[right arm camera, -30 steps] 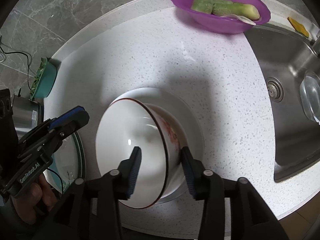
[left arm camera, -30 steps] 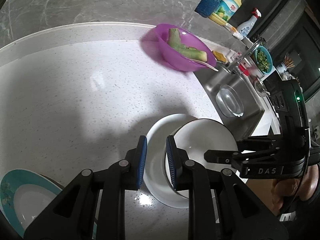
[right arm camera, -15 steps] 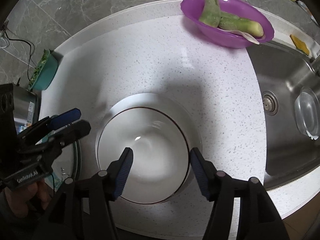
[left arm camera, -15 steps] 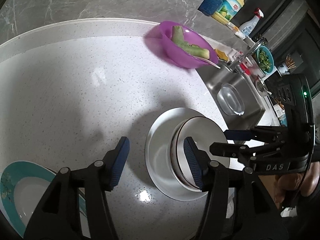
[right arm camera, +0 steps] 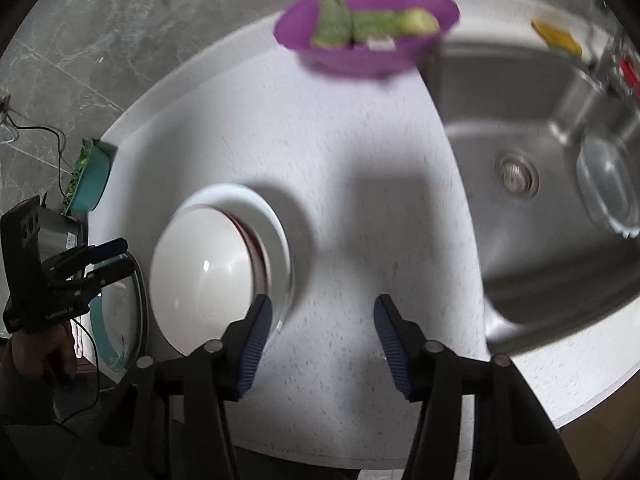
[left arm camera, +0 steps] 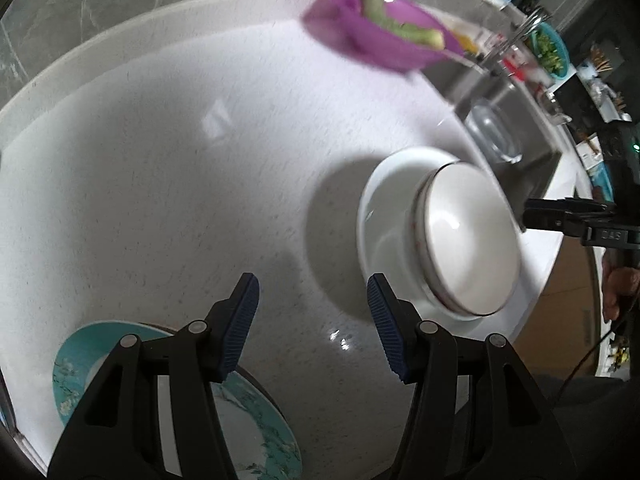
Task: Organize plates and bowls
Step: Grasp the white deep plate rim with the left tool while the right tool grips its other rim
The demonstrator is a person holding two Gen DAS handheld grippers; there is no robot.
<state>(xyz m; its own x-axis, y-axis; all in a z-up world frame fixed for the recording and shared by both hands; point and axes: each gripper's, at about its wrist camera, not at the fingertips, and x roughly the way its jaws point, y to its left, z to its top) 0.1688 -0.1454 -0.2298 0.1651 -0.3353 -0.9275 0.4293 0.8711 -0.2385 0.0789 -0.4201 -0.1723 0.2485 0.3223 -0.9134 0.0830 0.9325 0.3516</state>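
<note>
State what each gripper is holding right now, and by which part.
Nothing is held. The left gripper and right gripper are both open over bare countertop, and the white bowl sits free on the white plate.

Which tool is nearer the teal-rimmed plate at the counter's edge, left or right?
Left. The left tool hangs open right over the teal-rimmed plate. The right tool is open beyond the white bowl, which sits between it and that plate.
</note>
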